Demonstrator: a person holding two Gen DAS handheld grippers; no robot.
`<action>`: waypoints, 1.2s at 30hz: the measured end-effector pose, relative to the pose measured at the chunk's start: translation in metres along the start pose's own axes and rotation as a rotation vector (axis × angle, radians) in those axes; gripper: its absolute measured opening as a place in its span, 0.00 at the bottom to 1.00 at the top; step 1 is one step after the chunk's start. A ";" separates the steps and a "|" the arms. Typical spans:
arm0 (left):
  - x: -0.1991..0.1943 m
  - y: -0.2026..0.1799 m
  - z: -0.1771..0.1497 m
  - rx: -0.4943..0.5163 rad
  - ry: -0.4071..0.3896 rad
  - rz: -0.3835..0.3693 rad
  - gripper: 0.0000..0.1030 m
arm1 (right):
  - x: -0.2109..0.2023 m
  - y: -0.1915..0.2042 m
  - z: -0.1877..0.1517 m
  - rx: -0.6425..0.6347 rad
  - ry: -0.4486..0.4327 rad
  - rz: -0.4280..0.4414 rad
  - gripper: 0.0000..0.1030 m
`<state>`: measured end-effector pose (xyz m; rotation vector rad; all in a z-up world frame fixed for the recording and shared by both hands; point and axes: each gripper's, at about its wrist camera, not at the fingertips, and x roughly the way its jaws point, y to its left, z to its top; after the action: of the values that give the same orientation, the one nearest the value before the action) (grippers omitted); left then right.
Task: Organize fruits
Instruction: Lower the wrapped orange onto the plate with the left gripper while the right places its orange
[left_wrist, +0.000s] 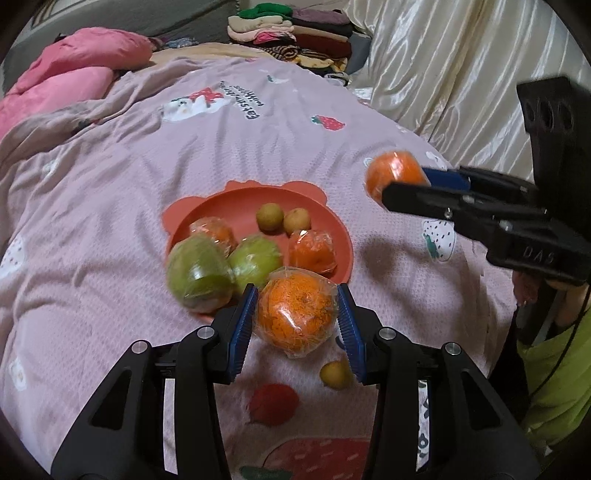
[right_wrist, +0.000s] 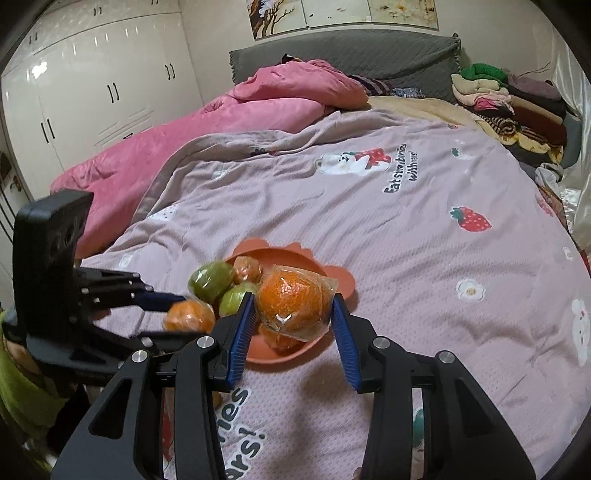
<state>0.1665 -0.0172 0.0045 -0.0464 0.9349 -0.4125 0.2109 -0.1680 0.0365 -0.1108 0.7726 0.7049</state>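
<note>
My left gripper (left_wrist: 297, 291) is shut on a plastic-wrapped orange (left_wrist: 297, 314), held just above the near rim of the coral plate (left_wrist: 236, 205) on the pink bedspread. On the plate lie two wrapped green fruits (left_wrist: 199, 273), two wrapped oranges (left_wrist: 312, 251) and two small yellow fruits (left_wrist: 270, 217). Another small yellow fruit (left_wrist: 334, 374) rests on the spread near me. My right gripper (right_wrist: 294, 297) is shut on a second wrapped orange (right_wrist: 293, 306), raised over the plate (right_wrist: 266, 356). The left wrist view shows that gripper (left_wrist: 404, 184) to the right of the plate.
A pink duvet (right_wrist: 229, 122) lies bunched at the far left of the bed. Folded clothes (right_wrist: 517, 110) are stacked at the far right by a cream curtain (left_wrist: 461, 66). A green sleeve (left_wrist: 554, 387) is at the near right. White wardrobes (right_wrist: 92, 85) stand on the left.
</note>
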 end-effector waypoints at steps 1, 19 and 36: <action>0.003 -0.001 0.001 0.001 0.003 -0.002 0.34 | 0.000 -0.001 0.002 -0.001 -0.002 -0.002 0.39; 0.022 -0.002 0.002 0.002 0.000 0.002 0.34 | 0.025 -0.001 0.020 -0.018 0.022 0.009 0.39; 0.022 0.010 0.006 -0.020 -0.017 0.012 0.34 | 0.055 0.002 0.021 -0.026 0.066 0.020 0.39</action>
<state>0.1854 -0.0169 -0.0111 -0.0626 0.9218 -0.3907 0.2500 -0.1297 0.0153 -0.1514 0.8291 0.7332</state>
